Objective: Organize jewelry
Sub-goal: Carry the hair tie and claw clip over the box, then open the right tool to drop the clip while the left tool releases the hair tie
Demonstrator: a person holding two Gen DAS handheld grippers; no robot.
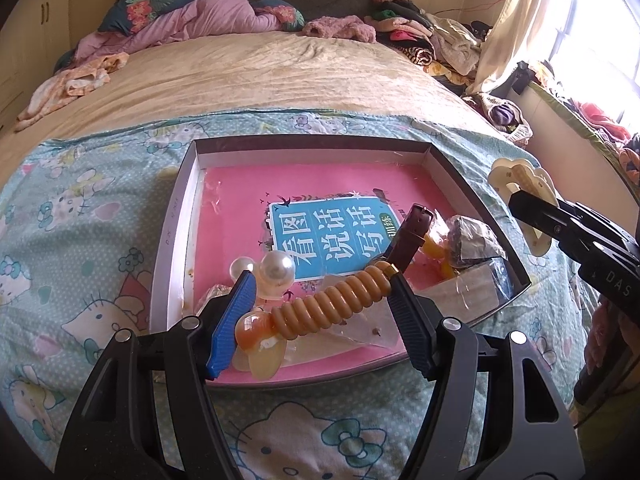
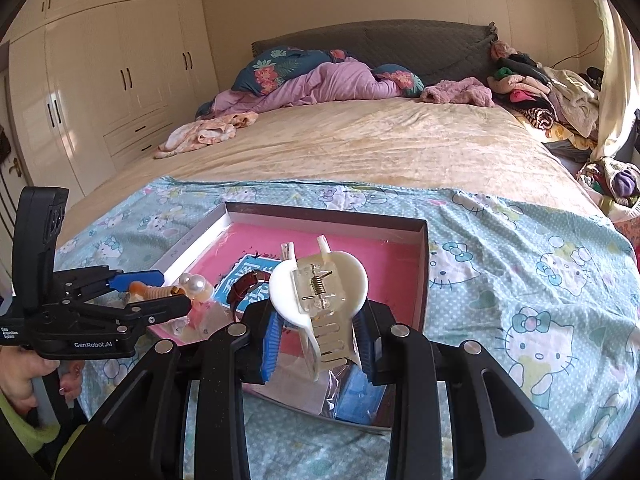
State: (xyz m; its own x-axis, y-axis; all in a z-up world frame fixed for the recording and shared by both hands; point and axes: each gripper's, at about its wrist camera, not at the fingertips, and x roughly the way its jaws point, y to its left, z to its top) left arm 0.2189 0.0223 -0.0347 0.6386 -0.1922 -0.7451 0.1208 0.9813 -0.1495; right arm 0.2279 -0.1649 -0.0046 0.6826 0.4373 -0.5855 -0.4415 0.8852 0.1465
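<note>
A shallow box tray with a pink floor lies on a Hello Kitty sheet. My left gripper is shut on an orange ribbed hair clip, held crosswise over the tray's near left corner. Beside it are a pearl ornament, a brown strap and bagged pieces. My right gripper is shut on a cream claw clip above the tray's near right part. The right wrist view shows the left gripper at the left with the ribbed clip. The claw clip shows at the right of the left wrist view.
The sheet covers the near end of a bed. Crumpled bedding and pillows lie at the head, a clothes pile at the right. A wardrobe stands left. A hand holds the left gripper's handle.
</note>
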